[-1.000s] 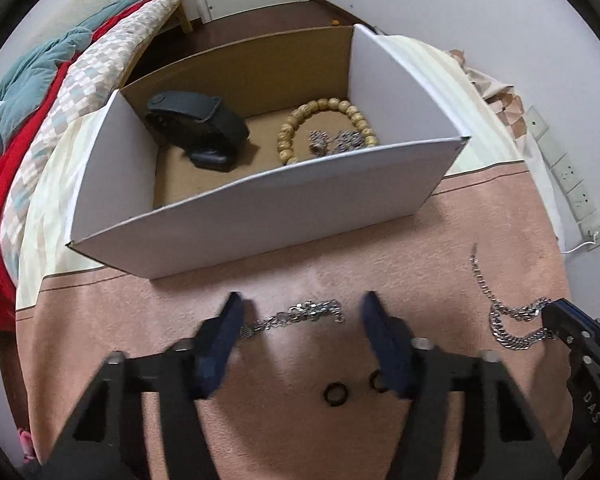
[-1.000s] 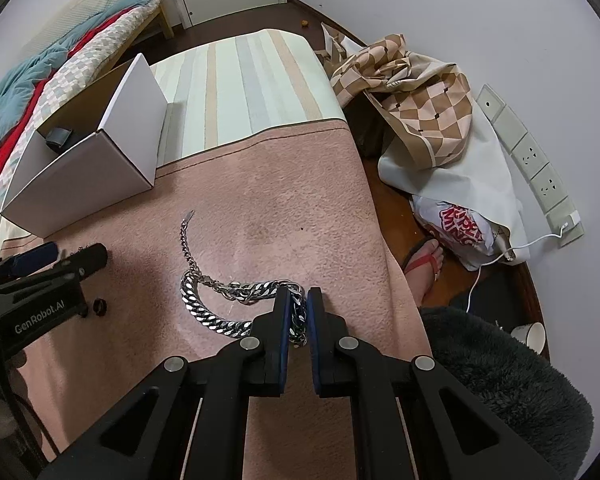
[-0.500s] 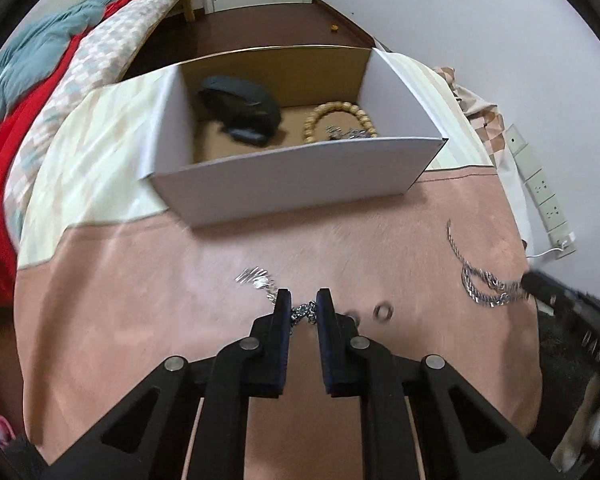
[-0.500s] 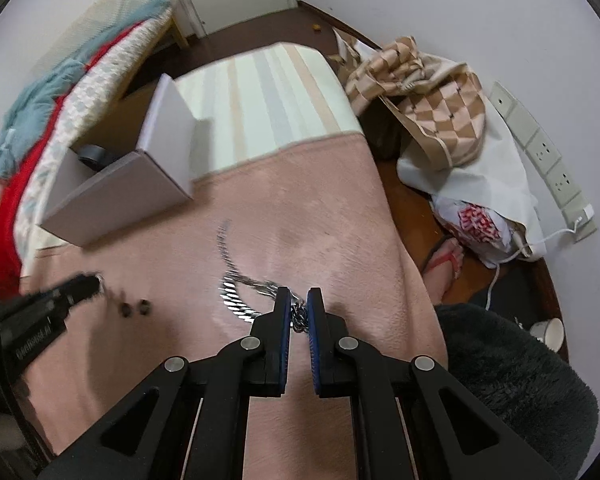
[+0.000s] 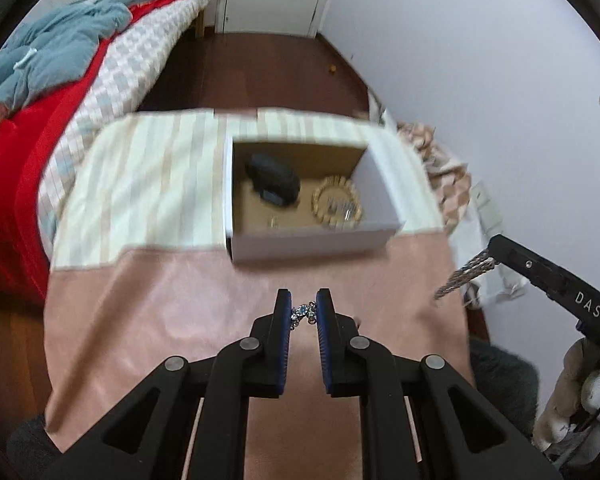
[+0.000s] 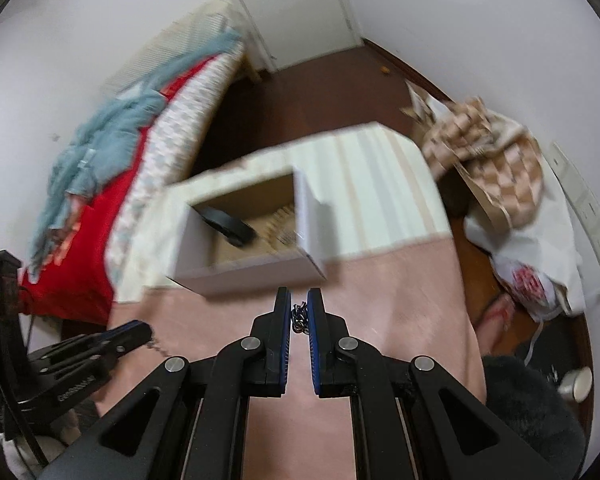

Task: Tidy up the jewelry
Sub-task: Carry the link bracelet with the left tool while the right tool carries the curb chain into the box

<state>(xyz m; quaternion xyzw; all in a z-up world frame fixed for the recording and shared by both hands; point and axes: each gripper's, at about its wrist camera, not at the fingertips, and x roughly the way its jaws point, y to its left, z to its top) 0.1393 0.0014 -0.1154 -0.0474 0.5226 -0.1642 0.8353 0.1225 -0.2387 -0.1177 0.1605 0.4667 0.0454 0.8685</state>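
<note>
My left gripper (image 5: 305,309) is shut on a thin silver bracelet (image 5: 305,313) with small stones, held above the pink cloth. My right gripper (image 6: 299,311) is shut on a heavy silver chain (image 6: 299,317); in the left wrist view that chain (image 5: 464,274) hangs from its tips at the right. The open white box (image 5: 312,243) stands ahead of both grippers. It holds a black watch (image 5: 274,181), a wooden bead bracelet (image 5: 336,207) and small silver pieces. The left gripper (image 6: 140,330) shows at the left of the right wrist view with its bracelet dangling.
The pink cloth (image 5: 160,312) covers the near table, a striped cloth (image 5: 148,184) the far part. A bed with red and teal bedding (image 5: 52,64) lies left. Checked fabric and bags (image 6: 496,168) lie on the floor at right, by the wall.
Both grippers have risen off the cloth with their chains and now look toward the box. One second ago the left gripper was open over the bracelet; it has shut on it.
</note>
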